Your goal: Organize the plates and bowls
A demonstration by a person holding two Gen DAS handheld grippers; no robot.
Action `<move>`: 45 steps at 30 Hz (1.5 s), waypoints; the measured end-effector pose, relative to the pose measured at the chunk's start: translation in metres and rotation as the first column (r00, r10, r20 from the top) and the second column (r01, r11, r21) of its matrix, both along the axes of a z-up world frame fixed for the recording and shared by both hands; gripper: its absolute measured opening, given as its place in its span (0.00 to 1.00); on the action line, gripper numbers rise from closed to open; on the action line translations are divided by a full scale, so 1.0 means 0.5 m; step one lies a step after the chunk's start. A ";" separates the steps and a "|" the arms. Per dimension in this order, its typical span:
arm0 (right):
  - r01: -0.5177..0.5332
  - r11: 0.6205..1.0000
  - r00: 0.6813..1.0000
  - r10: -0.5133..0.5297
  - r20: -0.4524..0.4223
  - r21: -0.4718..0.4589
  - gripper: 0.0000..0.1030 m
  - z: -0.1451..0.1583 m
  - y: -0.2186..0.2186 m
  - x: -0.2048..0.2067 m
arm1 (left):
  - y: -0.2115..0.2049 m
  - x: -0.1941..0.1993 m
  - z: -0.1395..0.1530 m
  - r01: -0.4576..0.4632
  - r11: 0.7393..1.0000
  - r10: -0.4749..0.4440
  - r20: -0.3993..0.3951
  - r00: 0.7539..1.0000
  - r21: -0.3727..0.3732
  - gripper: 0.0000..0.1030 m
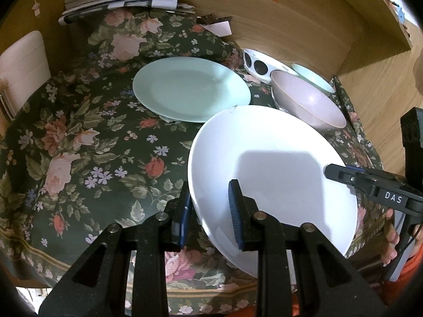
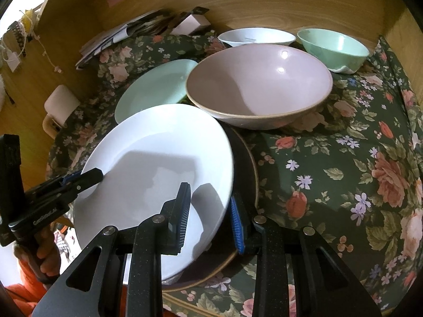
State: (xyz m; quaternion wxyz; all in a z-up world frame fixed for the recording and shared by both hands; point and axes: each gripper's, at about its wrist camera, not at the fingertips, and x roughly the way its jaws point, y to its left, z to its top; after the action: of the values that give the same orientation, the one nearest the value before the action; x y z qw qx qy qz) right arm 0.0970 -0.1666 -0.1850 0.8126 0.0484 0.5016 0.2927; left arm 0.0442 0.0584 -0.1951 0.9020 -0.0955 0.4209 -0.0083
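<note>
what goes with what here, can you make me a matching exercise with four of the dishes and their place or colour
Column 1:
1. white plate
2. pink bowl
3. mint plate
4. mint bowl

Column 2:
a. far right, by the wooden wall
b. lying flat on the floral cloth, untouched
c. largest bowl, tan rim
d. between the fingers of the left tool and the right tool

Pairs: 1-d, 2-c, 3-b, 4-a

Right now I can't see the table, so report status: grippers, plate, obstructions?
Left gripper and right gripper both straddle white plate rim, not clamped. Dark plate beneath. Pink bowl close behind.
</note>
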 end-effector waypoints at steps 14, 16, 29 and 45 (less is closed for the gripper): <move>0.001 1.000 0.997 0.002 0.081 -0.032 0.28 0.028 -0.010 -0.010 | -0.014 0.006 -0.005 0.020 0.999 -0.020 -0.006 1.000 0.025 0.26; -0.003 0.999 0.996 0.007 0.094 -0.047 0.28 0.029 -0.007 -0.012 | -0.015 0.005 -0.006 0.021 0.999 -0.021 -0.004 1.000 0.033 0.26; -0.031 0.999 0.986 0.035 0.165 -0.023 0.36 0.092 0.029 0.027 | 0.041 0.008 0.054 -0.057 0.996 0.052 0.071 0.996 0.062 0.51; -0.118 0.993 0.961 0.119 0.249 -0.018 0.60 0.161 0.145 0.151 | 0.145 0.096 0.156 -0.155 0.979 0.128 0.184 0.974 0.136 0.84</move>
State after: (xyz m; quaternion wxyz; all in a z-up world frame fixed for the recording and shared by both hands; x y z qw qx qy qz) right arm 0.1724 -0.0939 -0.1043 0.8503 -0.0201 0.3978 0.3439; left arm 0.0921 0.1311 -0.1173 0.9383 -0.0565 0.3319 0.0793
